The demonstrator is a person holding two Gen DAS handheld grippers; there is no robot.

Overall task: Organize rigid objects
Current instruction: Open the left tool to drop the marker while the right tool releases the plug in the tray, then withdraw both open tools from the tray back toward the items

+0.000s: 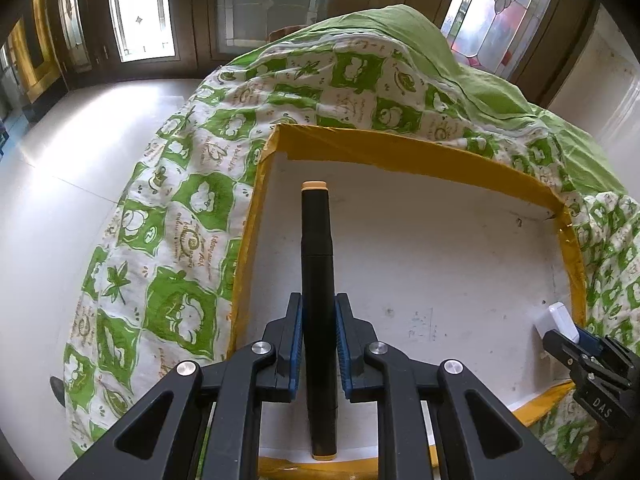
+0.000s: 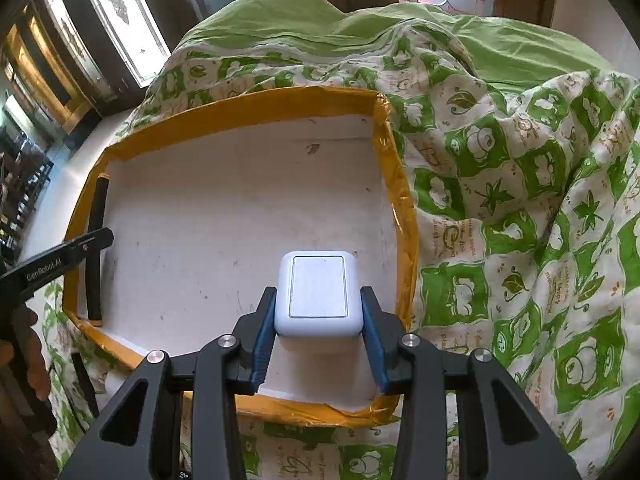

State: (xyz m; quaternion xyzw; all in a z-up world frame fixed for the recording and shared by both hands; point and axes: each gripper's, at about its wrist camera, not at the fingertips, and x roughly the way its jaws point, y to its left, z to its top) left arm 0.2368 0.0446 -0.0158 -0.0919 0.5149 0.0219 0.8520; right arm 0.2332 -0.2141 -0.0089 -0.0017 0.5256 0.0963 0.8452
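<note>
Now both tools hold loads over the tray (image 2: 404,216) — left tool (image 1: 319,344) clamped on the marker (image 1: 316,280), right tool (image 2: 319,340) on the white case (image 2: 318,294) — next, set down and release.

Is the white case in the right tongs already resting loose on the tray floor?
No, the white case sits clamped between the right tongs above the tray.

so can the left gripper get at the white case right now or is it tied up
Probably not: the left gripper is shut on the black marker, and the white case sits across the tray, already clamped in the right gripper.
</note>
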